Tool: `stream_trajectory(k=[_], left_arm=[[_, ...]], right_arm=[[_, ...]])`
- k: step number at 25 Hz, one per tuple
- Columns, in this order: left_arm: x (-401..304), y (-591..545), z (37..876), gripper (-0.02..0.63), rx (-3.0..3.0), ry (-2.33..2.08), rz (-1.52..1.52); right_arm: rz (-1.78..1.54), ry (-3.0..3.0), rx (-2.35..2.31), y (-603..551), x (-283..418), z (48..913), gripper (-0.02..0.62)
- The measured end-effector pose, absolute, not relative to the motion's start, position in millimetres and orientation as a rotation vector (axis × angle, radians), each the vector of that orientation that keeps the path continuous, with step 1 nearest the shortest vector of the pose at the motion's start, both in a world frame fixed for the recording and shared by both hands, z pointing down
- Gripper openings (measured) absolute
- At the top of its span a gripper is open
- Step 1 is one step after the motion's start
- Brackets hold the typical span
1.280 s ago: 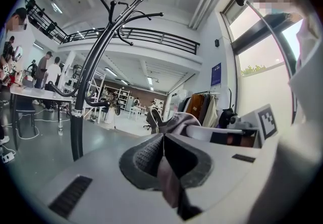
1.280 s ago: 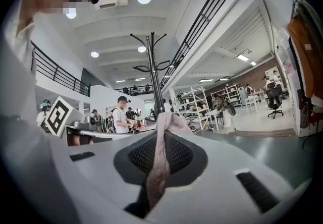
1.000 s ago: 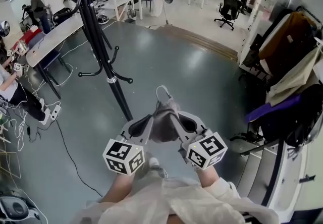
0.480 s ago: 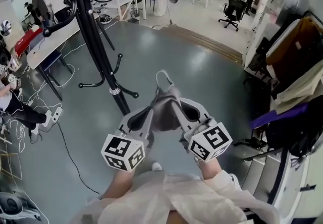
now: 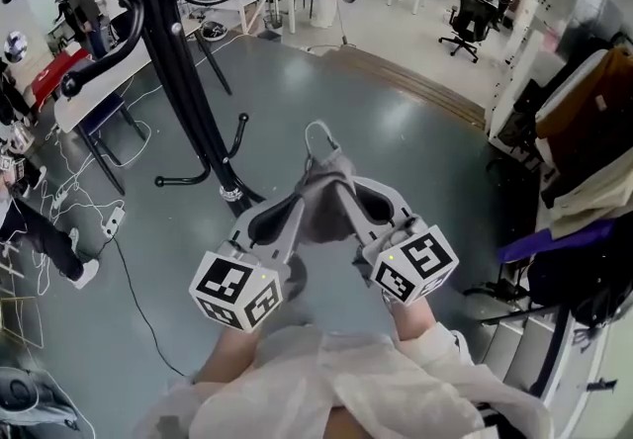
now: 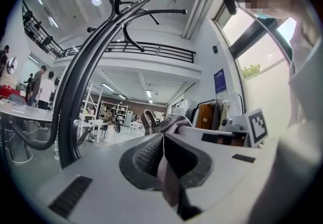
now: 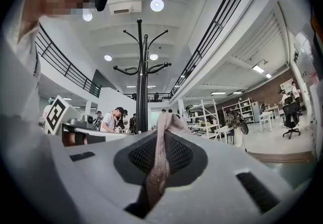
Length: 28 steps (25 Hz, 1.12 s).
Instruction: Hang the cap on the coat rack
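Note:
A grey cap (image 5: 322, 192) hangs between both grippers in the head view, its strap loop pointing away from me. My left gripper (image 5: 297, 207) is shut on the cap's left side, and its fabric (image 6: 169, 167) shows pinched in the left gripper view. My right gripper (image 5: 346, 202) is shut on the cap's right side, with a fold of cloth (image 7: 160, 160) squeezed between the pads. The black coat rack (image 5: 173, 56) stands to the front left of the cap, apart from it. Its curved hooks (image 7: 143, 66) rise high above in the right gripper view.
The rack's feet (image 5: 203, 175) spread over the grey floor. A desk (image 5: 94, 81) with cables and seated people lies at the left. A clothes rail with hanging garments (image 5: 588, 140) fills the right side. Office chairs (image 5: 473, 22) and tables stand far back.
The grippers with the cap have moved forward and a little left toward the coat rack's pole. Both grips on the cap stay the same.

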<state>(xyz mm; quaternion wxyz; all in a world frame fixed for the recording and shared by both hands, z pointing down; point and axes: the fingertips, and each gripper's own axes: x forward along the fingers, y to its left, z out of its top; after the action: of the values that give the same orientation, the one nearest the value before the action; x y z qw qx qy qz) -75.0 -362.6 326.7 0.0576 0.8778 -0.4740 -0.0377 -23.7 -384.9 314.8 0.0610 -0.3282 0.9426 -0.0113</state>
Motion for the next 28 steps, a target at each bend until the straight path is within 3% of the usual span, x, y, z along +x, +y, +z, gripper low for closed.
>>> stream_trajectory(k=[28], left_arm=[[-88, -404, 277, 0.018, 2.536, -1.688, -0.22]], right_arm=[[0.087, 2.979, -0.612, -430, -52, 283, 0.011]])
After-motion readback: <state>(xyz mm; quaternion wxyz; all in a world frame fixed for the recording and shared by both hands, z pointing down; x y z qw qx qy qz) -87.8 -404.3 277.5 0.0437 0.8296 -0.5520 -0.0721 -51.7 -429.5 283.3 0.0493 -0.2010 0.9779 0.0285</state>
